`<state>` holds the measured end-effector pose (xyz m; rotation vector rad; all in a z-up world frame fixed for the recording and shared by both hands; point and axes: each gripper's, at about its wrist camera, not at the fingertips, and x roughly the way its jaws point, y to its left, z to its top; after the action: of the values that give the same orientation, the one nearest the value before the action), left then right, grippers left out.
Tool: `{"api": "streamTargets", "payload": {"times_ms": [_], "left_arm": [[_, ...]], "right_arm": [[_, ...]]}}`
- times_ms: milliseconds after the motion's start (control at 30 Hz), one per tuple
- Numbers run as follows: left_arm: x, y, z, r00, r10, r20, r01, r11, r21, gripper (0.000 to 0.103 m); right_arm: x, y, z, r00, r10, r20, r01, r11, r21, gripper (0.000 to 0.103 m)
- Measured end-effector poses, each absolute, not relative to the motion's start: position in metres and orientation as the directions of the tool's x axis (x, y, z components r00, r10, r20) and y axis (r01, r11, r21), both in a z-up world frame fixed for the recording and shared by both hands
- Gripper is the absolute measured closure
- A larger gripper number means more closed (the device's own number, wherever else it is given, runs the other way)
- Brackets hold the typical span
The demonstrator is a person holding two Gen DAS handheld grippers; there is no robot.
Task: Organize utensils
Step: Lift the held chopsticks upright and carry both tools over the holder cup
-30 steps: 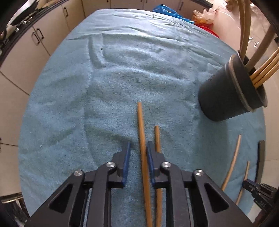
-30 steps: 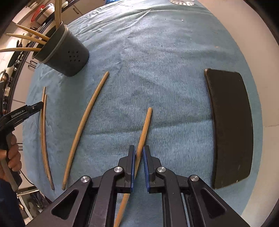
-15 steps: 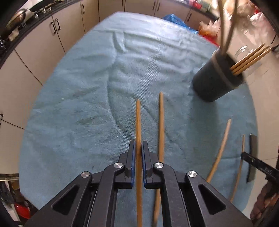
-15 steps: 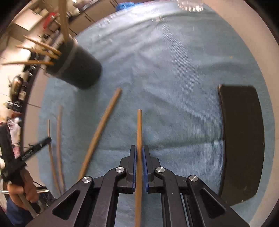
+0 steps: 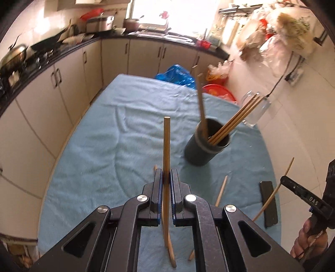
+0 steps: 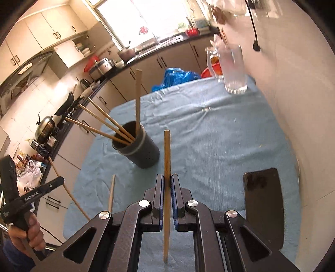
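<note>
Left gripper (image 5: 166,177): clamped on a wooden chopstick (image 5: 166,146), held raised near the dark utensil holder (image 5: 206,149).
Right gripper (image 6: 166,184): clamped on a second chopstick (image 6: 167,159), beside the holder.
Holder: stood on the blue towel (image 5: 117,134); several chopsticks contained.
Loose chopstick (image 6: 111,192): laid near the holder.

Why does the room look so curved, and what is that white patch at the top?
Left wrist view: the fisheye lens bows the cabinets, and the window is blown out white. Right wrist view: same bending, same glaring window; the drinking glass looks smeared.
</note>
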<state>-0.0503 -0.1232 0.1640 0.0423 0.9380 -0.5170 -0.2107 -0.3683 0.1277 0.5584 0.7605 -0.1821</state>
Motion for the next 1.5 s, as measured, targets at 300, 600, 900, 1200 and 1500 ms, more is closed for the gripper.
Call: {"api": "streamTargets", "payload": {"times_ms": [300, 600, 900, 1200, 1500], "left_arm": [[-0.055, -0.132, 0.181, 0.483, -0.428, -0.764, 0.476, 0.861, -0.182, 0.097], [-0.063, -0.135, 0.193, 0.495, -0.432, -0.753, 0.487, 0.857, -0.171, 0.097], [-0.069, -0.136, 0.207, 0.502, -0.436, -0.747, 0.485, 0.857, -0.174, 0.097], [-0.063, -0.139, 0.231, 0.514, -0.470, -0.717, 0.503, 0.843, -0.192, 0.097], [-0.047, -0.149, 0.263, 0.535, -0.522, -0.664, 0.539, 0.817, -0.207, 0.097]], "right_arm": [[-0.229, -0.368, 0.147, 0.763, 0.000, -0.647, 0.358, 0.833, 0.423, 0.096], [-0.238, -0.373, 0.154, 0.786, -0.003, -0.619, 0.352, 0.824, 0.443, 0.096], [-0.243, -0.379, 0.167, 0.806, 0.005, -0.592, 0.332, 0.824, 0.459, 0.096], [-0.244, -0.395, 0.186, 0.816, -0.002, -0.579, 0.335, 0.817, 0.469, 0.096], [-0.234, -0.405, 0.217, 0.840, -0.017, -0.543, 0.322, 0.820, 0.473, 0.096]]}}
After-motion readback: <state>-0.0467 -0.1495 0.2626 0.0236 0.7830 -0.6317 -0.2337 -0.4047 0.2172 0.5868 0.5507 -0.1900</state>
